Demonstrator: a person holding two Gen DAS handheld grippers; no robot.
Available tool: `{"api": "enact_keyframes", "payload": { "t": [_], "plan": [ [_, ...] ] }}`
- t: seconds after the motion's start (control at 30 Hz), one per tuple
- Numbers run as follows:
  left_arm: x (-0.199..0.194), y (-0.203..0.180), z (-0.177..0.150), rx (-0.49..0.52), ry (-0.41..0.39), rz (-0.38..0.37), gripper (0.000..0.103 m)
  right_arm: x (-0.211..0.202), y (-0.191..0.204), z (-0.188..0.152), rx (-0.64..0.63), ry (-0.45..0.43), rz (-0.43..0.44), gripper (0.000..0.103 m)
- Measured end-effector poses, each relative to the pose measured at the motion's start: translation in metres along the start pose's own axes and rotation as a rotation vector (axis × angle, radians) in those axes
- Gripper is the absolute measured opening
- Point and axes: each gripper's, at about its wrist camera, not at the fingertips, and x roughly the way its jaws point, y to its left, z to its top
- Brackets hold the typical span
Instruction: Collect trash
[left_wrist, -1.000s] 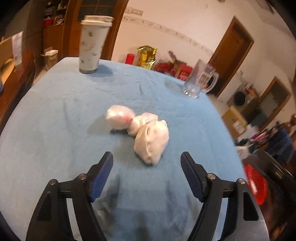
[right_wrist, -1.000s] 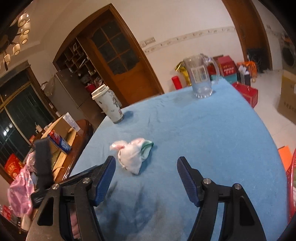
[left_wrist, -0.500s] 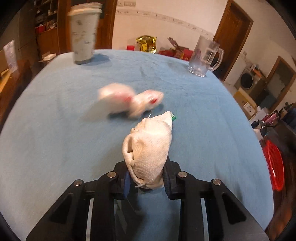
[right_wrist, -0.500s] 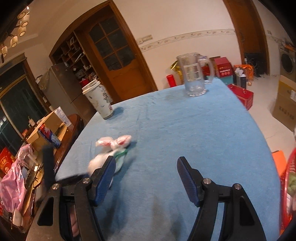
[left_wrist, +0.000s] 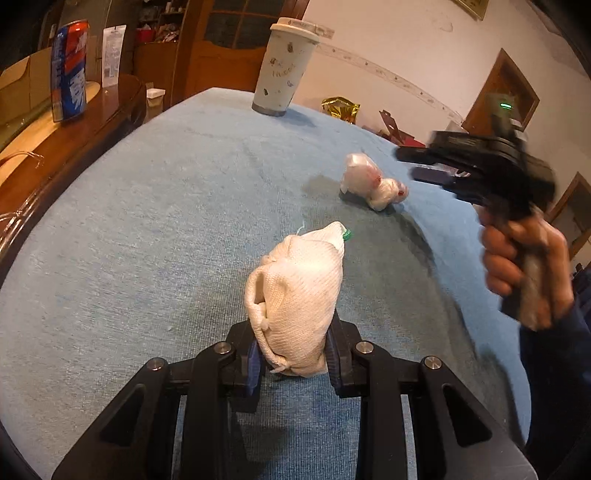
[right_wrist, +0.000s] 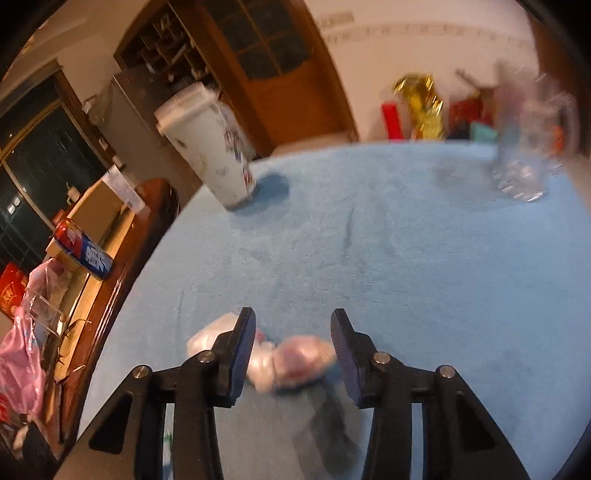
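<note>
My left gripper (left_wrist: 293, 354) is shut on a white knitted cloth wad (left_wrist: 295, 295), which sticks up between its blue pads above the blue tablecloth (left_wrist: 147, 221). A crumpled clear plastic wad (left_wrist: 373, 184) with red marks lies farther right on the cloth. A hand (left_wrist: 524, 266) holds my right gripper (left_wrist: 406, 164) just right of it. In the blurred right wrist view, the plastic wad (right_wrist: 291, 360) sits between the jaws of my right gripper (right_wrist: 293, 332). Those jaws are closing, and I see no firm press on the wad.
A tall lidded paper cup (left_wrist: 284, 66) stands at the table's far edge, and a glass mug (right_wrist: 524, 147) at the far right. A wooden side table (left_wrist: 74, 129) on the left carries a blue-red box (left_wrist: 68, 70) and a pink bag (right_wrist: 18, 354).
My left gripper shut on the cloth wad and carried it away from the plastic wad. My right gripper swung in over the plastic wad and its jaws narrowed.
</note>
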Motion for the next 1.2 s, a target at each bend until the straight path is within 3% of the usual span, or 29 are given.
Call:
{"api": "enact_keyframes", "payload": {
  "t": [0.13, 0.3, 0.5, 0.7, 0.73, 0.8, 0.9, 1.03, 1.2],
  "plan": [
    [-0.001, 0.005, -0.001, -0.020, 0.003, -0.028, 0.028, 0.026, -0.002, -0.007, 0.045, 0.072, 0.039, 0.046],
    [0.000, 0.004, -0.001, -0.027, 0.003, -0.037, 0.028, 0.007, 0.020, -0.046, -0.026, 0.120, 0.126, 0.046],
    [0.000, 0.009, 0.002, -0.044, -0.010, -0.034, 0.028, 0.001, 0.045, -0.070, -0.167, 0.123, 0.094, 0.055],
    [-0.003, 0.013, 0.000, -0.061, -0.015, -0.026, 0.027, 0.000, 0.050, -0.081, -0.196, 0.127, 0.094, 0.053],
    [-0.003, 0.012, 0.000, -0.059, -0.017, -0.026, 0.027, -0.002, 0.050, -0.084, -0.199, 0.128, 0.097, 0.053],
    [-0.004, 0.012, 0.000, -0.057, -0.023, -0.026, 0.028, -0.004, 0.052, -0.094, -0.217, 0.135, 0.085, 0.031],
    [-0.007, 0.011, -0.001, -0.057, -0.035, -0.027, 0.028, -0.016, 0.054, -0.113, -0.220, 0.112, 0.069, 0.030],
    [-0.017, 0.002, -0.005, -0.025, -0.073, -0.023, 0.027, -0.052, 0.055, -0.136, -0.196, 0.016, 0.044, 0.030],
    [-0.030, -0.024, -0.018, 0.047, -0.124, -0.004, 0.028, -0.107, 0.045, -0.176, -0.120, -0.150, -0.083, 0.030]
  ]
}}
